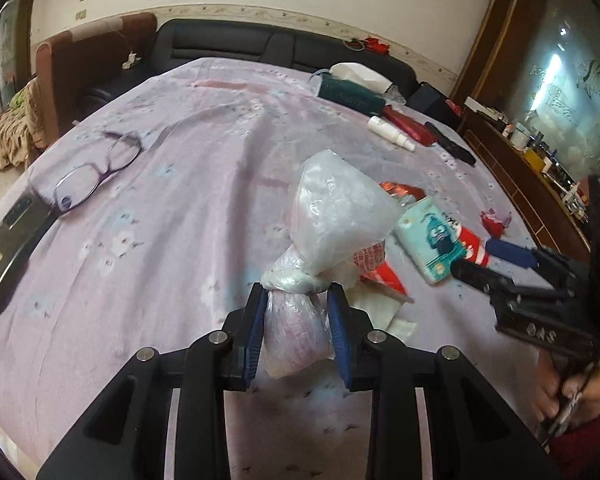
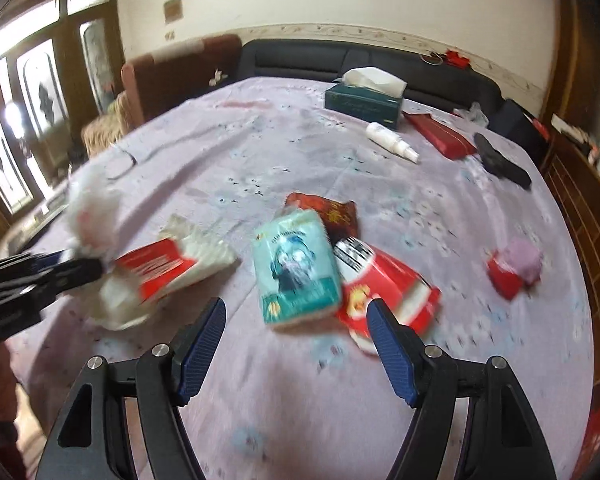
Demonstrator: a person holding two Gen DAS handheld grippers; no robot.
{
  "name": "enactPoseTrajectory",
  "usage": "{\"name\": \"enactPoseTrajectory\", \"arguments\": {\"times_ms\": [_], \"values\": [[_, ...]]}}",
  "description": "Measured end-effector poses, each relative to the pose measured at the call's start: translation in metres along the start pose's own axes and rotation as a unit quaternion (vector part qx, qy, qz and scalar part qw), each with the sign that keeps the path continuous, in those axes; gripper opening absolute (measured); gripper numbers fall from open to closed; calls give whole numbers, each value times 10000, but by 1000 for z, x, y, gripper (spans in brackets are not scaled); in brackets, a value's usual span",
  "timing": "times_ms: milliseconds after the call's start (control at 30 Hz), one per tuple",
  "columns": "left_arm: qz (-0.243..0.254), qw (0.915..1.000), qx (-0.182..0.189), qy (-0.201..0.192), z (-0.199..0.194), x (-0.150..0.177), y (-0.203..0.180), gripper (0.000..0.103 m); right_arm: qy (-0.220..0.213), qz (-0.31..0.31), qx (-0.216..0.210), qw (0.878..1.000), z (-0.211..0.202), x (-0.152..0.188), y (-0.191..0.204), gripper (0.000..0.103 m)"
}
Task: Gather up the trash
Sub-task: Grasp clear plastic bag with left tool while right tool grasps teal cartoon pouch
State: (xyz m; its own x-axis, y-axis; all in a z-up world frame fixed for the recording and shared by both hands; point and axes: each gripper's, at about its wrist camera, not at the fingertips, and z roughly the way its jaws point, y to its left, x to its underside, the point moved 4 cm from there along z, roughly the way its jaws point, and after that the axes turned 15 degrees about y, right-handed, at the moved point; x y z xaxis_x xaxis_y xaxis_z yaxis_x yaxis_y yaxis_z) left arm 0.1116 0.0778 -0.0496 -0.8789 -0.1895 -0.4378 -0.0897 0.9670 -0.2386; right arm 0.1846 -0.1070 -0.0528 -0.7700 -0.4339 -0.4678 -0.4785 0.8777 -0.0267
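My left gripper (image 1: pixel 298 294) is shut on a knotted clear plastic bag (image 1: pixel 336 216) and holds it just above the lilac bedsheet (image 1: pixel 172 216). The bag also shows, blurred, at the left of the right wrist view (image 2: pixel 96 216). My right gripper (image 2: pixel 296 312) is open and empty, its jaws wide apart just in front of a teal tissue pack (image 2: pixel 296 268). The pack lies on a red wrapper (image 2: pixel 392 292). A red and white packet (image 2: pixel 172 264) lies to its left. A small red and pink scrap (image 2: pixel 514 268) lies to the right.
On the sheet lie glasses (image 1: pixel 96 172), a green tissue box (image 2: pixel 362 100), a white spray bottle (image 2: pixel 392 140), a red case (image 2: pixel 440 136) and a black object (image 2: pixel 500 162). A black headboard (image 2: pixel 340 60) stands behind. A wooden cabinet (image 1: pixel 532 184) runs along the right.
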Motion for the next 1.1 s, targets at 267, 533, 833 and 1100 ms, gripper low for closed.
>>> {"name": "enactPoseTrajectory", "arguments": {"times_ms": [267, 533, 833, 1100], "values": [[-183, 9998, 90, 65, 8, 6, 24, 41, 255, -370, 665, 9968, 35, -23, 16, 72], [18, 9999, -39, 106, 18, 0, 14, 41, 165, 46, 285, 9994, 25, -10, 7, 38], [-30, 9993, -343, 139, 29, -3, 10, 30, -401, 386, -300, 9980, -26, 31, 2, 38], [-2, 9962, -406, -771, -15, 20, -12, 30, -852, 827, -278, 9925, -45, 70, -21, 38]]}}
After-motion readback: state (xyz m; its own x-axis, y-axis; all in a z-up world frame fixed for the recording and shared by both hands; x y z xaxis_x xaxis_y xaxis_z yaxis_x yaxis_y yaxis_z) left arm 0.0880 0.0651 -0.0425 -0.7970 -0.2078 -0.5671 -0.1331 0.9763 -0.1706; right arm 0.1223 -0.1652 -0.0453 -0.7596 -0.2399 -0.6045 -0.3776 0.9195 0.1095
